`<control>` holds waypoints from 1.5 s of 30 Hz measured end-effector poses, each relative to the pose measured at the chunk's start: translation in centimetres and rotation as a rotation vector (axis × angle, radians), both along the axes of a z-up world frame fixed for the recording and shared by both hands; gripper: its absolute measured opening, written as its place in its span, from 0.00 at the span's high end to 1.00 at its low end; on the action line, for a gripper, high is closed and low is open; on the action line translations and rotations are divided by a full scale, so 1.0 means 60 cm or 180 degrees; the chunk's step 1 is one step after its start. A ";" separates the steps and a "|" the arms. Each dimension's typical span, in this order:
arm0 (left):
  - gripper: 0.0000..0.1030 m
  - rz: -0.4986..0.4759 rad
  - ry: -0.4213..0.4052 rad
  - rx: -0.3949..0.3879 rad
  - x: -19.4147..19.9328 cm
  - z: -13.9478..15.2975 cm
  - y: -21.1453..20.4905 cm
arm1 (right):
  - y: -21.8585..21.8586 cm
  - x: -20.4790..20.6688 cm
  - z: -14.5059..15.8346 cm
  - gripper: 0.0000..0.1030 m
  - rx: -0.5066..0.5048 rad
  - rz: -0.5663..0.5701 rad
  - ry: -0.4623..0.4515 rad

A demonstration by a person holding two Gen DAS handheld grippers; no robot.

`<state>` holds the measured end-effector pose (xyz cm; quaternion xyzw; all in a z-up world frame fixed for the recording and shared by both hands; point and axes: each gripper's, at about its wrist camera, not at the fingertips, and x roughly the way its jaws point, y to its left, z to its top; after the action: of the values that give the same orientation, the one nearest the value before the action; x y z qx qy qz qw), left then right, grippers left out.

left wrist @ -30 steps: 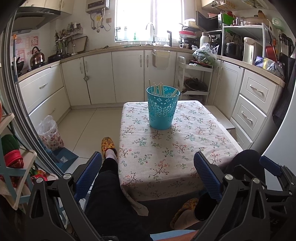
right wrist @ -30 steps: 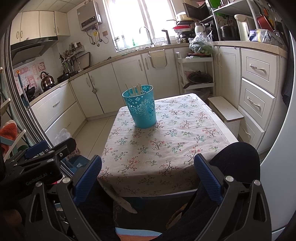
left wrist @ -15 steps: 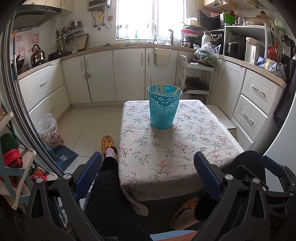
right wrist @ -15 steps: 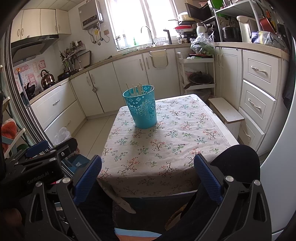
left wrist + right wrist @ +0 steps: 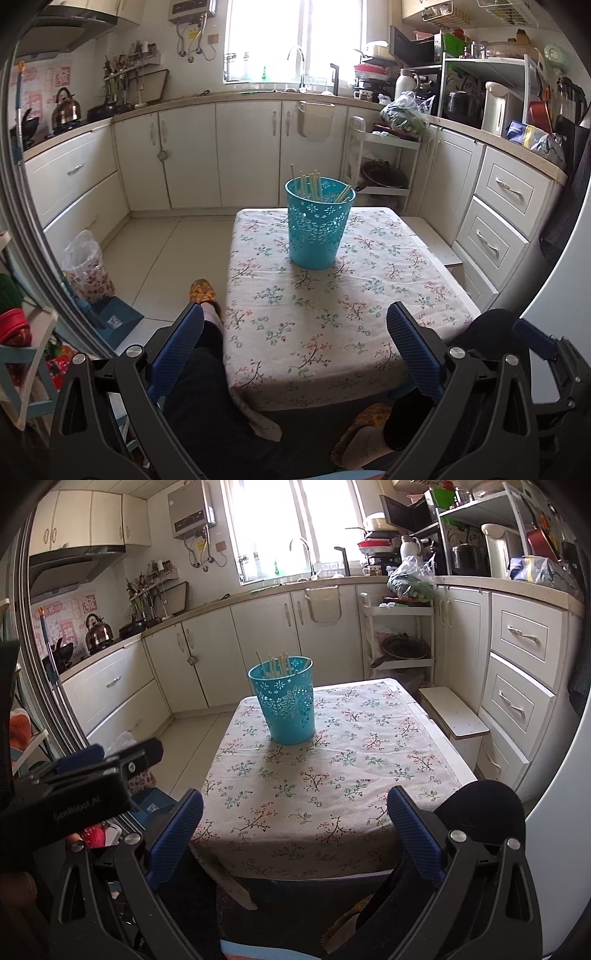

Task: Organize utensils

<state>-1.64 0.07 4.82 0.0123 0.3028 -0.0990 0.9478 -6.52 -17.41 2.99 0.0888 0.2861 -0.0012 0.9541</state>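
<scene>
A teal perforated basket [image 5: 319, 223] [image 5: 284, 701] stands upright on the far half of a small table with a floral cloth [image 5: 332, 302] [image 5: 332, 775]. Several pale chopsticks [image 5: 312, 184] [image 5: 275, 664] stick up out of it. My left gripper [image 5: 295, 350] is open and empty, held back over the table's near edge, well short of the basket. My right gripper [image 5: 295, 834] is likewise open and empty at the near edge. The left gripper's black body [image 5: 74, 794] shows at the left of the right wrist view.
A seated person's dark-trousered legs [image 5: 207, 387] and patterned slippers [image 5: 203, 291] flank the table. White cabinets [image 5: 240, 155] line the back and right walls. A white step stool [image 5: 454, 716] stands right of the table, a plastic bag [image 5: 88, 269] on the floor left.
Both wrist views have tilted slightly, so the basket and table sit a little lower in frame. The basket, chopsticks and open jaws are unchanged.
</scene>
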 end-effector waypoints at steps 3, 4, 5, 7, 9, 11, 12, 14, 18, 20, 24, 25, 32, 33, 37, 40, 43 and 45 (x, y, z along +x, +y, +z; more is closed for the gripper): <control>0.08 -0.0016 0.0003 0.0009 0.019 0.000 -0.008 | -0.006 0.016 -0.008 0.07 0.0048 0.0007 0.0015; 0.08 -0.0015 0.0004 0.0018 0.024 -0.001 -0.010 | -0.008 0.020 -0.010 0.07 0.0062 0.0013 0.0018; 0.08 -0.0005 0.0003 0.0027 0.030 -0.002 -0.013 | -0.012 0.026 -0.011 0.07 0.0088 0.0021 0.0011; 0.08 0.0026 0.0009 0.0039 0.044 -0.003 -0.017 | -0.019 0.035 -0.011 0.07 0.0132 0.0016 -0.0027; 0.08 0.0043 0.0048 0.0039 0.062 -0.007 -0.021 | -0.026 0.041 -0.009 0.07 0.0174 0.0006 -0.0071; 0.08 0.0061 0.0082 0.0067 0.079 -0.010 -0.027 | -0.034 0.052 -0.008 0.07 0.0215 0.0009 -0.0101; 0.08 0.0063 0.0094 0.0079 0.086 -0.012 -0.028 | -0.037 0.057 -0.009 0.07 0.0228 0.0021 -0.0110; 0.08 0.0056 0.0110 0.0100 0.101 -0.014 -0.035 | -0.042 0.071 -0.012 0.07 0.0220 0.0031 -0.0093; 0.08 0.0042 0.0126 0.0102 0.131 -0.015 -0.045 | -0.055 0.102 -0.019 0.07 0.0182 0.0046 -0.0077; 0.07 0.0048 0.0172 0.0056 0.150 -0.017 -0.045 | -0.065 0.116 -0.022 0.07 0.0179 0.0052 -0.0070; 0.07 0.0101 0.0187 0.0020 0.181 -0.019 -0.041 | -0.085 0.156 -0.031 0.08 0.0157 0.0084 -0.0050; 0.07 0.0113 0.0197 0.0014 0.186 -0.021 -0.040 | -0.090 0.166 -0.033 0.08 0.0163 0.0103 -0.0039; 0.07 0.0217 0.0353 -0.0029 0.233 -0.055 -0.024 | -0.103 0.225 -0.065 0.08 0.0116 0.0085 0.0174; 0.07 0.0217 0.0380 -0.0030 0.237 -0.060 -0.025 | -0.103 0.234 -0.073 0.08 0.0088 0.0082 0.0249; 0.07 0.0187 0.0463 0.0011 0.249 -0.078 -0.032 | -0.108 0.258 -0.090 0.08 0.0060 0.0061 0.0386; 0.07 0.0167 0.0473 0.0012 0.250 -0.080 -0.037 | -0.113 0.265 -0.090 0.08 0.0068 0.0060 0.0397; 0.07 0.0169 0.0460 0.0031 0.251 -0.077 -0.043 | -0.113 0.268 -0.088 0.08 0.0065 0.0076 0.0397; 0.07 0.0187 0.0462 0.0036 0.254 -0.077 -0.044 | -0.112 0.268 -0.088 0.08 0.0067 0.0092 0.0407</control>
<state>13.59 -2.57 0.17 0.0016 0.3715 -0.0701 0.9258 9.58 -24.12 -2.30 0.0945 0.3477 0.0100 0.9328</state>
